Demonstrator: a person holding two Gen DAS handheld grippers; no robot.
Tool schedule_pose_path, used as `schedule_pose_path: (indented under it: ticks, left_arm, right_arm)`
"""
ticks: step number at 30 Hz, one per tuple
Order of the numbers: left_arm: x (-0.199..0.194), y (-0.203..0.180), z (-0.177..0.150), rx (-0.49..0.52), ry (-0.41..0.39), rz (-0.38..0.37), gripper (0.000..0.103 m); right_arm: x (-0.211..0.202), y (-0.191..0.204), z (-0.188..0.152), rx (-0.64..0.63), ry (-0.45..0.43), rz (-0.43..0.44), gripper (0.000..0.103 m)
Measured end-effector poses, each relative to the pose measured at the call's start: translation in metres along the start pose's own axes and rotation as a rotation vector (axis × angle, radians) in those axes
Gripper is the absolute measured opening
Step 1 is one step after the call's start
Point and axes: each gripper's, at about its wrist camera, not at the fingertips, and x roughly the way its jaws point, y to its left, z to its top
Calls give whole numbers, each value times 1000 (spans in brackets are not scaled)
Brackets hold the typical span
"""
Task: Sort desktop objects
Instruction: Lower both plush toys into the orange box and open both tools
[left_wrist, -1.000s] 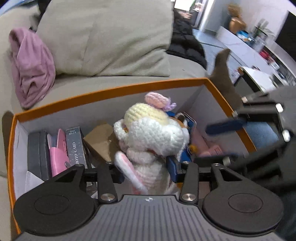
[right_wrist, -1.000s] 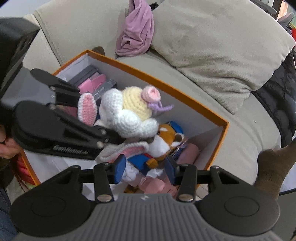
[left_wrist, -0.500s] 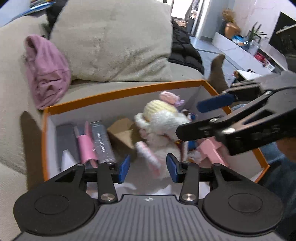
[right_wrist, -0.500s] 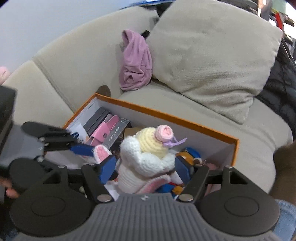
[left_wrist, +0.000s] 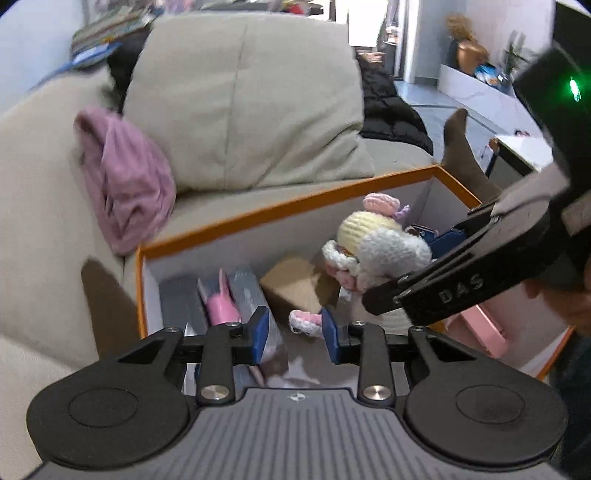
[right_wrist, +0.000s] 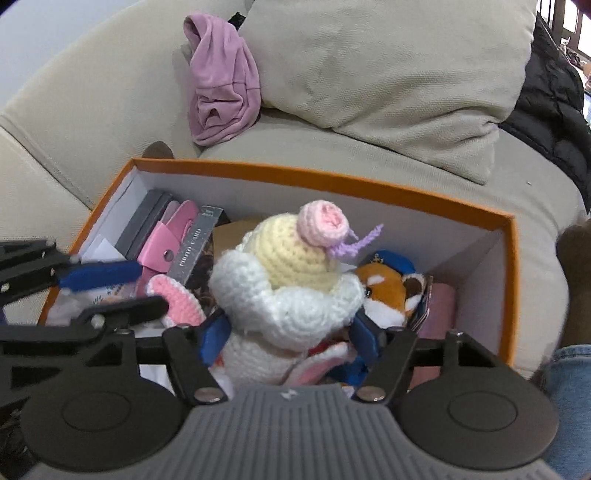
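A white and yellow crochet bunny (right_wrist: 291, 291) with a pink flower on its head stands in an orange-rimmed box (right_wrist: 332, 181) on the sofa. My right gripper (right_wrist: 288, 336) is shut on the bunny's body, blue pads on both sides. In the left wrist view the bunny (left_wrist: 373, 251) is held at the right by the right gripper, and my left gripper (left_wrist: 294, 334) is open and empty over the box's near side, with the bunny's pink ear (left_wrist: 304, 321) just ahead of it. In the right wrist view the left gripper (right_wrist: 103, 291) is at the left.
The box holds a fox plush (right_wrist: 391, 291), a pink case (right_wrist: 173, 236), a grey photo-card box (right_wrist: 195, 243), dark slim boxes (right_wrist: 147, 218) and a brown carton (left_wrist: 295, 291). A purple cloth (right_wrist: 221, 81), a beige cushion (right_wrist: 388, 66) and a black jacket (right_wrist: 550, 103) lie behind.
My left gripper let go of the bunny, opened and drew back to the left. My right gripper closed on the bunny's body and holds it.
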Motion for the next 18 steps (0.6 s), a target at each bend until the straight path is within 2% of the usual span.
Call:
schedule_pose_path:
  ticks: [4,10,12,14,18]
  left_arm:
    - [22,-18,5,130,23,56,36]
    - [41,-33,4,220,58,28,36]
    - [48,-35,6,225,91,41,36]
    - [53,-35,5,229,130,99,37]
    - [49,-24,1,192,140,141,31]
  right_arm:
    - [-1,-12,0,52,5,21,71]
    - [1,-23,-1,83,14,61,71]
    - [5,-24,0,90,17,82,71]
    - [9,-24,1,88,20,100,71]
    - [13,-27,4,100,11,136,71]
